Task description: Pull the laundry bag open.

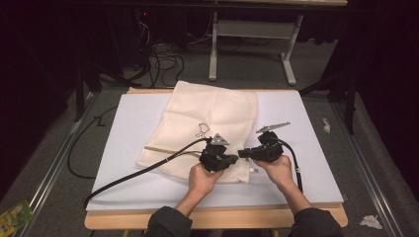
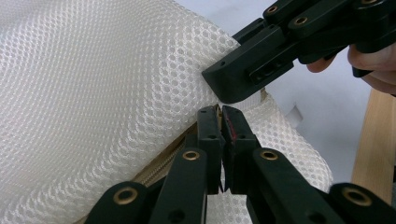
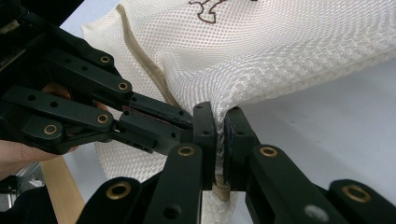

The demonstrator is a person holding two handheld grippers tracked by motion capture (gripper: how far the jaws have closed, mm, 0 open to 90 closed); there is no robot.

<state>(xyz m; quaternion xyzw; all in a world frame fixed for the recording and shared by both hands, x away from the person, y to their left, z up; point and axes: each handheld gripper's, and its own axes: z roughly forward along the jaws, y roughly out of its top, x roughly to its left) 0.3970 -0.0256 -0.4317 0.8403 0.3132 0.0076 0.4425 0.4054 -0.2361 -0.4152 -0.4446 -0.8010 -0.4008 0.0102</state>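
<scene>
A cream mesh bag (image 1: 207, 118) lies flat on the white board, with a small dark printed figure (image 1: 202, 129) and a tan zipper (image 1: 163, 149) along its near side. Both grippers meet at the bag's near right corner. My left gripper (image 1: 233, 159) points right; its jaws (image 2: 222, 116) are shut on the mesh (image 2: 93, 93) beside the zipper (image 2: 159, 168). My right gripper (image 1: 244, 153) points left; its jaws (image 3: 219, 126) are shut on a raised fold of mesh (image 3: 289, 51). The right gripper's tip (image 2: 229, 84) and the left gripper's tip (image 3: 184, 122) almost touch.
The white board (image 1: 138, 123) rests on a wooden table (image 1: 212, 217). A black cable (image 1: 138, 173) trails left off the board. A desk frame (image 1: 212, 49) and cables stand behind. Crumpled paper (image 1: 370, 221) and a yellow-green packet (image 1: 15, 215) lie on the floor.
</scene>
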